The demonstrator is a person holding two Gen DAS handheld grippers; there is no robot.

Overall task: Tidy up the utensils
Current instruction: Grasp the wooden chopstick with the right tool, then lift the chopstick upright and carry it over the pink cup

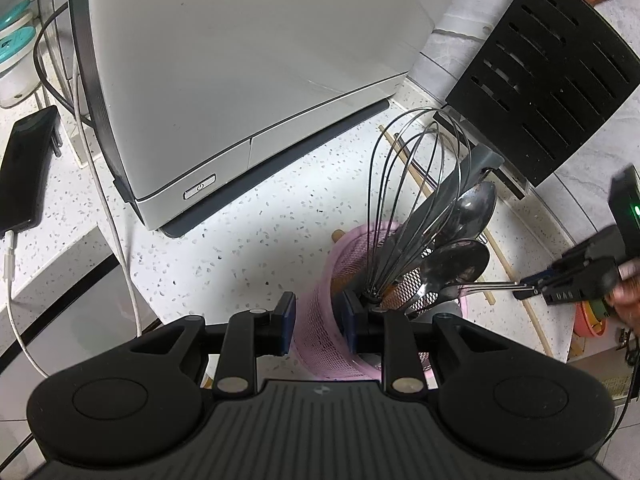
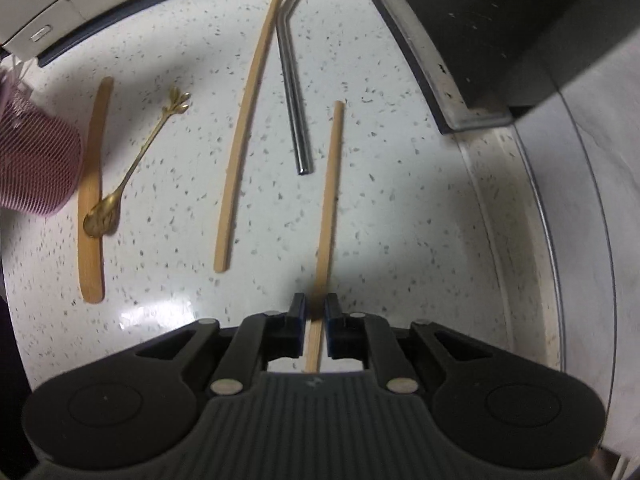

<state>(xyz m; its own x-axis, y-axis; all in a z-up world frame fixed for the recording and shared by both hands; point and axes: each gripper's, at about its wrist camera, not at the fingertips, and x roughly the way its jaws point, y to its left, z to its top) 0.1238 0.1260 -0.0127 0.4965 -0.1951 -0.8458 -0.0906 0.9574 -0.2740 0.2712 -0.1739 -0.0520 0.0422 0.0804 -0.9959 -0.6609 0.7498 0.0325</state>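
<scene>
My left gripper (image 1: 319, 322) is shut on the wall of the pink mesh holder (image 1: 316, 280), one finger inside and one outside. The holder carries a wire whisk (image 1: 420, 184), two steel spoons (image 1: 476, 204) and a thin metal utensil (image 1: 492, 288) that leans toward my right gripper (image 1: 530, 291). In the right wrist view, my right gripper (image 2: 313, 312) points down at the counter, jaws slightly apart astride a wooden chopstick (image 2: 332, 184) without pressing on it. A second chopstick (image 2: 244, 128), a bent steel straw (image 2: 294, 92), a gold spoon (image 2: 136, 160) and a flat wooden stick (image 2: 93, 200) lie on the counter.
A large white appliance (image 1: 240, 60) stands behind the holder. A black knife block (image 1: 552, 80) sits at the back right against the tiled wall. A phone (image 1: 24, 168) with a charging cable lies at the left. The speckled counter (image 2: 400, 220) curves up into the wall at the right.
</scene>
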